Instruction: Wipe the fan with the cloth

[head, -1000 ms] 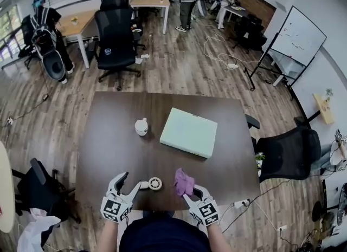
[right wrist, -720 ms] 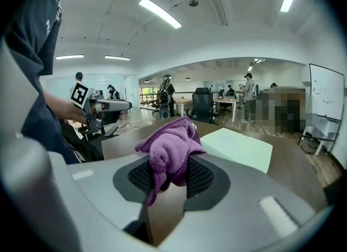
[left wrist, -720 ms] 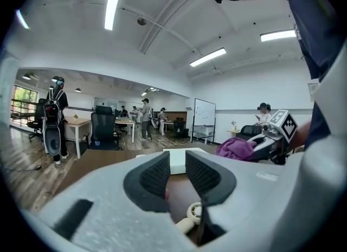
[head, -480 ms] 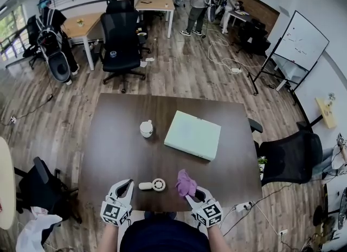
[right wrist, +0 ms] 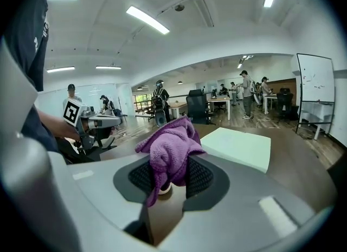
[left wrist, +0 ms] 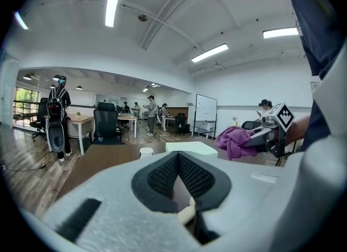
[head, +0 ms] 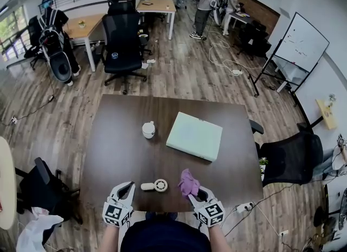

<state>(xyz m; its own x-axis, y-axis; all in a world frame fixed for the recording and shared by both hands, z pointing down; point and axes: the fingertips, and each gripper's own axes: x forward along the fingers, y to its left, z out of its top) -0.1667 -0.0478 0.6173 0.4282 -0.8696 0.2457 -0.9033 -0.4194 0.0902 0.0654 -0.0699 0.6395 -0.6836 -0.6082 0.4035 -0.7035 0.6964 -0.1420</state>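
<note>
Moved: left claw (head: 126,190) has drawn back from the handle (head: 145,186) of the fan (head: 160,185) and closed since a second ago.
Left claw: clenched on nothing, just beside the handle.
Right claw (head: 198,196): gripping the purple cloth (head: 188,182), near the fan, apart.
Fan: flat at the table (head: 119,137) near edge.
Progress: wiping looks unstarted; all remains.

Cloth (head: 188,182): plain purple. Fan (head: 155,185): off-white. Table (head: 119,153): dark brown. Box (head: 194,135): pale mint green. Cup (head: 148,130): white. Left gripper (head: 128,186) and right gripper (head: 195,192): light grey shells, black ribbed pads (left wrist: 162,175), black-and-white square markers (head: 112,211). Floor (head: 179,66): brown wood-grain planks. Chair (head: 120,37): black.
</note>
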